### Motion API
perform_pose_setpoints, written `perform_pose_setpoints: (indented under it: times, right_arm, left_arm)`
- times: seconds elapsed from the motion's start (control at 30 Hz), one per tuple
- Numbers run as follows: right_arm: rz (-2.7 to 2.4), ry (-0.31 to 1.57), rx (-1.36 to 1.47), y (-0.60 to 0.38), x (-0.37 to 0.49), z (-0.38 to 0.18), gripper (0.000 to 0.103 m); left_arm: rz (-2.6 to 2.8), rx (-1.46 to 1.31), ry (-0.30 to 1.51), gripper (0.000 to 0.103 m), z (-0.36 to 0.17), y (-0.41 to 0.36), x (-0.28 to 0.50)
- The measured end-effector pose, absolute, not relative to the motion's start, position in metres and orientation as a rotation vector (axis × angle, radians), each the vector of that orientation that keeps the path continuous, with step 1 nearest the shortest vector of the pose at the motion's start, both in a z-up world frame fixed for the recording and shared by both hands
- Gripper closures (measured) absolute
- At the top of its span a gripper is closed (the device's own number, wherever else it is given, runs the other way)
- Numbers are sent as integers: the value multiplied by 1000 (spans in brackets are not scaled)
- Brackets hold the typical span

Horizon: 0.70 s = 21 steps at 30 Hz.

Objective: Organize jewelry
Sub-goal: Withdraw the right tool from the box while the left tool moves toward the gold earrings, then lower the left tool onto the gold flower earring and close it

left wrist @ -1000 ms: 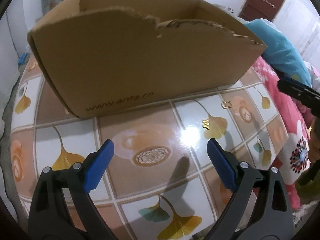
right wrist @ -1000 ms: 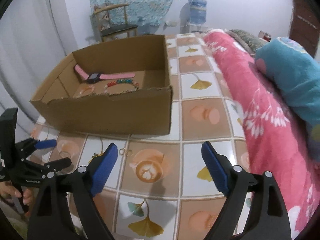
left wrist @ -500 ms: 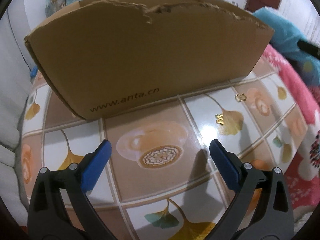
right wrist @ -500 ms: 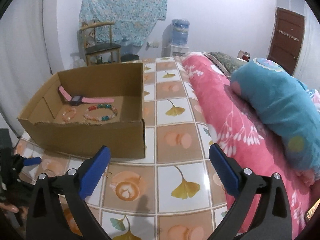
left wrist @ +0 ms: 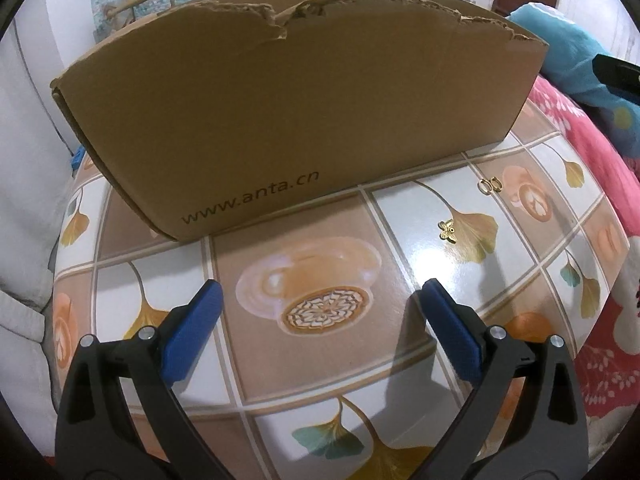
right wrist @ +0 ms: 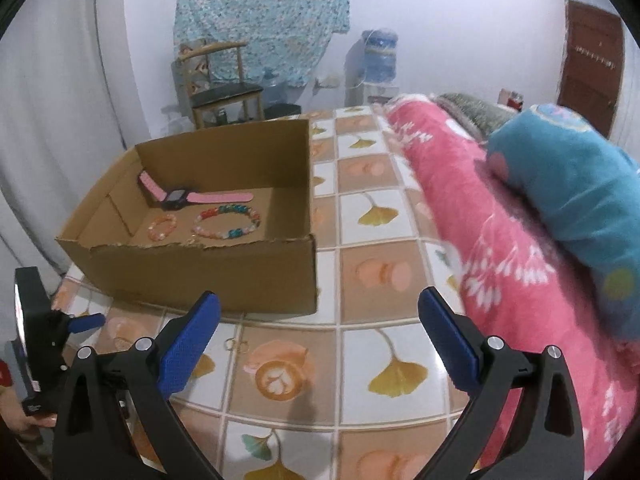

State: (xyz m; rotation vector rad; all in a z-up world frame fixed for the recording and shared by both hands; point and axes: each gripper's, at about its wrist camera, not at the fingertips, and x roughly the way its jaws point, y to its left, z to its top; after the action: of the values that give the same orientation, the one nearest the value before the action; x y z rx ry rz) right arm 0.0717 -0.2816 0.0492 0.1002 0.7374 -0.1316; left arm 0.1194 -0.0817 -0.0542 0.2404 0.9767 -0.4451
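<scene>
now left gripper [left wrist: 318, 300] nearer cardboard box [left wrist: 304, 112], both jaws just opened wide, nothing between

Left view: cardboard box [left wrist: 304, 120] wall hides its contents — right gripper [left wrist: 618, 76] cut off at edge. Gold rings [right wrist: 235, 344] too small to make out, right view.

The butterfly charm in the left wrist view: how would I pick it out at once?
Start at the cardboard box on the patterned tablecloth. Right of its printed web address, on the white square with a yellow ginkgo leaf, lies the butterfly charm. Unlike the small gold hoops beyond it, it is winged.
</scene>
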Motion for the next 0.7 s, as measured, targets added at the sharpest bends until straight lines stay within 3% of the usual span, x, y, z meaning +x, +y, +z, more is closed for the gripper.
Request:
perform_pose_setpoints:
  times: [0.7]
  right_arm:
    - [-123, 792, 215, -298, 66, 30, 7]
  left_arm:
    - [-489, 257, 956, 7, -55, -68, 114]
